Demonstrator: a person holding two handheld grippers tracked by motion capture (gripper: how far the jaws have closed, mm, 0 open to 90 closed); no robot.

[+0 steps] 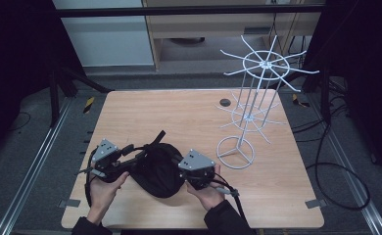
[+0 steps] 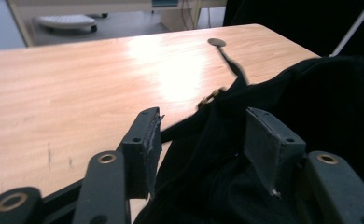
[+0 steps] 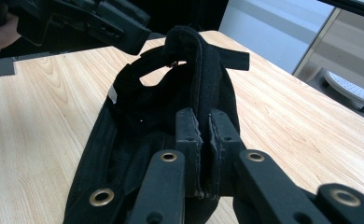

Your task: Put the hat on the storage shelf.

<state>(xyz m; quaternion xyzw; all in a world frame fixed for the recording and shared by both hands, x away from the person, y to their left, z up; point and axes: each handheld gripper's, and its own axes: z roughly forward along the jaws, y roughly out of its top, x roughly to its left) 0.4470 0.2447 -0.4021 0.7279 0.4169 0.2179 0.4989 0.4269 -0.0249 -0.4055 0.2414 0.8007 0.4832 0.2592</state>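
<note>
The right gripper [image 3: 202, 140] is pinching the rim of the black cap [image 3: 171, 116] between nearly closed jaws, holding it up off the table [image 3: 45, 116] so it keeps its shape. The left gripper [image 2: 199, 144] is standing with jaws spread, cloth lying loose between them, likely to re-grip. The white wire rack [image 1: 257, 98] is waiting well apart, probably the cap's destination.
</note>
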